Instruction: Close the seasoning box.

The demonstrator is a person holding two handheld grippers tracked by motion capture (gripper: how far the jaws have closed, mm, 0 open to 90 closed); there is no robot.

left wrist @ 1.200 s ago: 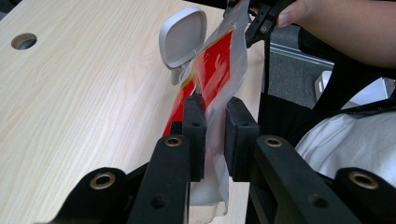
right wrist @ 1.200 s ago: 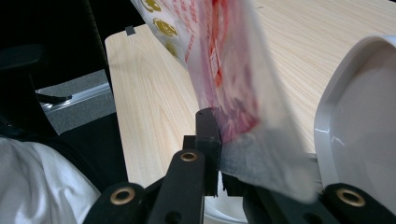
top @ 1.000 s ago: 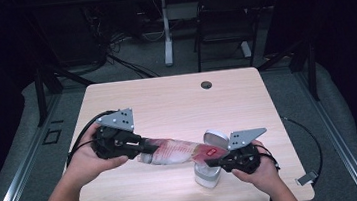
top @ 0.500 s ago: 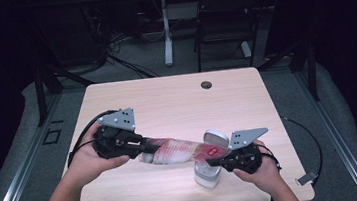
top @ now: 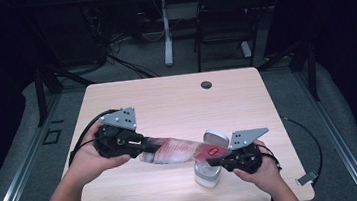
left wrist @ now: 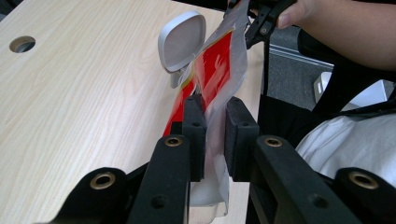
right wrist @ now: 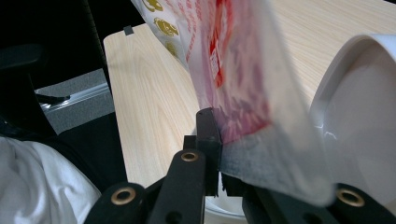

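Above the tabletop [top: 166, 101], my left tongs [top: 141, 145] at nine o'clock and right tongs [top: 213, 161] at three clamp the red-and-clear pouch [top: 179, 149] over the white container [top: 208, 175].

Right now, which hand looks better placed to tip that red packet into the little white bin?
Probably the right. The right gripper pinches the packet end that hangs just over the open white bin. The left gripper holds the far end, away from the bin, and would likely only lift to help.
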